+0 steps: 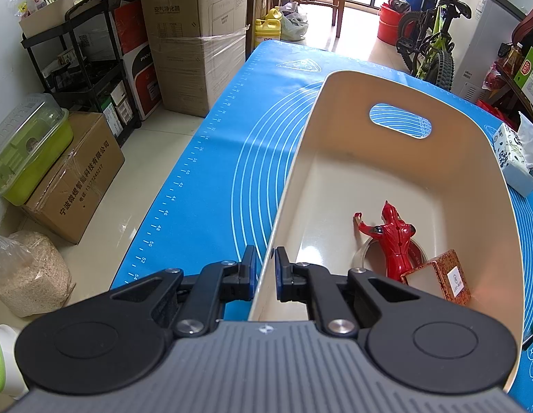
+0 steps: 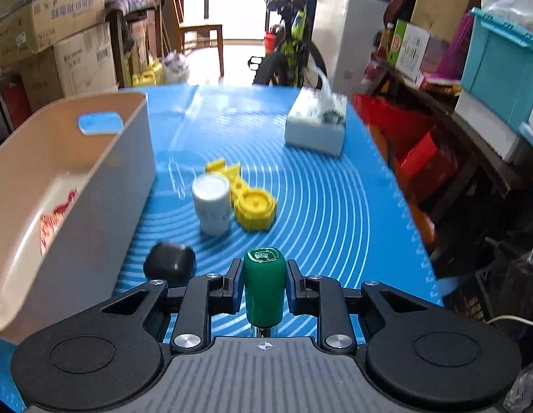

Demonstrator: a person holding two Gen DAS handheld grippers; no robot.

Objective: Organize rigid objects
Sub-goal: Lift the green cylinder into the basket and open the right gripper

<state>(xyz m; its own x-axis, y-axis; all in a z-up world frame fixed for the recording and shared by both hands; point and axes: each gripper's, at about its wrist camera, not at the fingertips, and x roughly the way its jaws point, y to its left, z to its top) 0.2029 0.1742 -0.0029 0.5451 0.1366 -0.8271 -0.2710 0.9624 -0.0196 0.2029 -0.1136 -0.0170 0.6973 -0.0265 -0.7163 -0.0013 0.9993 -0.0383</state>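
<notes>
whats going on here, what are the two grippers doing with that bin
A person is sorting small items into a beige bin on a blue mat. The left gripper is clamped on the bin's near wall, steadying it. The right gripper holds a green bottle between its fingers, above the mat. A red figure and a red box already lie in the bin; a white jar, yellow pieces and a black object wait outside.

The tall brown cardboard box (image 1: 197, 10) carries "Inhaxss" and "空气净化器". The low brown cardboard carton (image 1: 77, 175) on the floor reads "宁波微煜智能科技有限公司". The blue silicone mat (image 1: 183, 186) has ruler numbers 36 to 54 along its edge.
</notes>
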